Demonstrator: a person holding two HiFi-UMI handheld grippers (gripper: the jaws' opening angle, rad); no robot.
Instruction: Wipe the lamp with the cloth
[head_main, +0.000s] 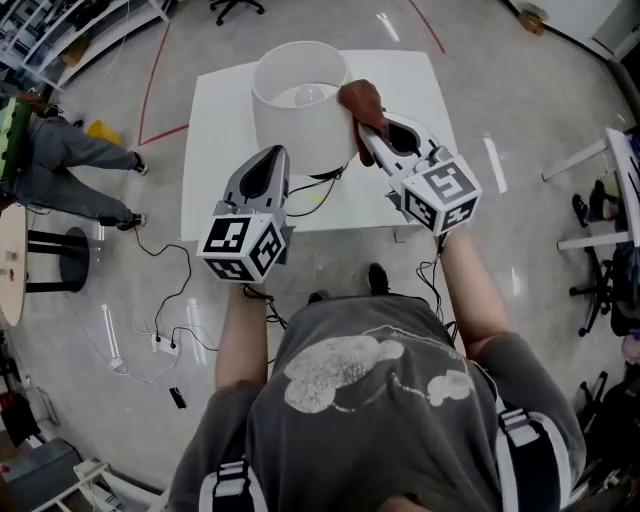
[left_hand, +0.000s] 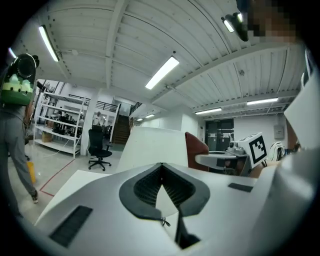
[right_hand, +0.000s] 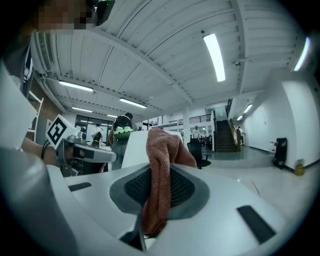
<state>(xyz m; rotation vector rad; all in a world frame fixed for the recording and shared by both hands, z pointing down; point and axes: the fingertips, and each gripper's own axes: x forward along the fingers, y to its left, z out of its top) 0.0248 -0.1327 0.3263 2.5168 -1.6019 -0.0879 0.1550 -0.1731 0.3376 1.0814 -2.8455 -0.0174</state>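
We carry the cloth (head_main: 362, 100) in our right gripper (head_main: 368, 130), its jaws clamped on a fold of the rust-brown terry. The free end is bunched against the right side of the lamp (head_main: 300, 100), just under the top rim. The lamp stands upright in the middle of the white desk (head_main: 215, 150), so its long axis runs vertically. Its shade lies just to the left of the cloth, so we judge the wipe should run around or down that wall. Our left gripper (head_main: 274, 158) has its jaws together on nothing. It sits at the shade's near-left wall, and we cannot tell whether it touches. The shade is a plain white drum, open-topped, with a bulb showing inside.
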